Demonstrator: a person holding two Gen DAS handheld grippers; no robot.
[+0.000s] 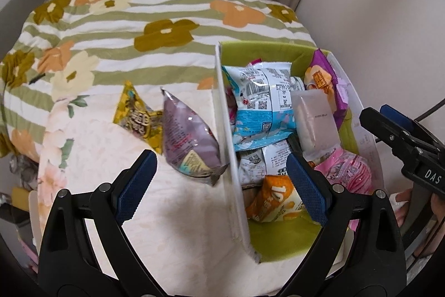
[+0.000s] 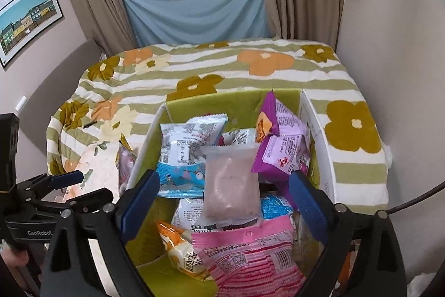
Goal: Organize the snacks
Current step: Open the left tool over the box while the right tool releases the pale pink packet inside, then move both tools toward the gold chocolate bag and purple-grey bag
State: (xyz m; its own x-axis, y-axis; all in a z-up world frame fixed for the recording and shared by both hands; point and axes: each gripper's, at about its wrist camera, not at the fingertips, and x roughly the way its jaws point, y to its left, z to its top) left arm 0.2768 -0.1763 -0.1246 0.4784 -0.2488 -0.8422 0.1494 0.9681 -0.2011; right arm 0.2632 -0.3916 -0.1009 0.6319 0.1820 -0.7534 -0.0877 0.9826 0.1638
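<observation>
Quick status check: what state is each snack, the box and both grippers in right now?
Box: open-topped, on the bed, holding snacks.
Frosted white packet: lying on top of the pile in the box.
Pink packet: in the box, near end.
Purple-grey packet: outside, leaning on the box wall.
Yellow packet: outside, lying on the bed.
Left hand-held gripper: open, empty.
Right hand-held gripper: open, empty.
</observation>
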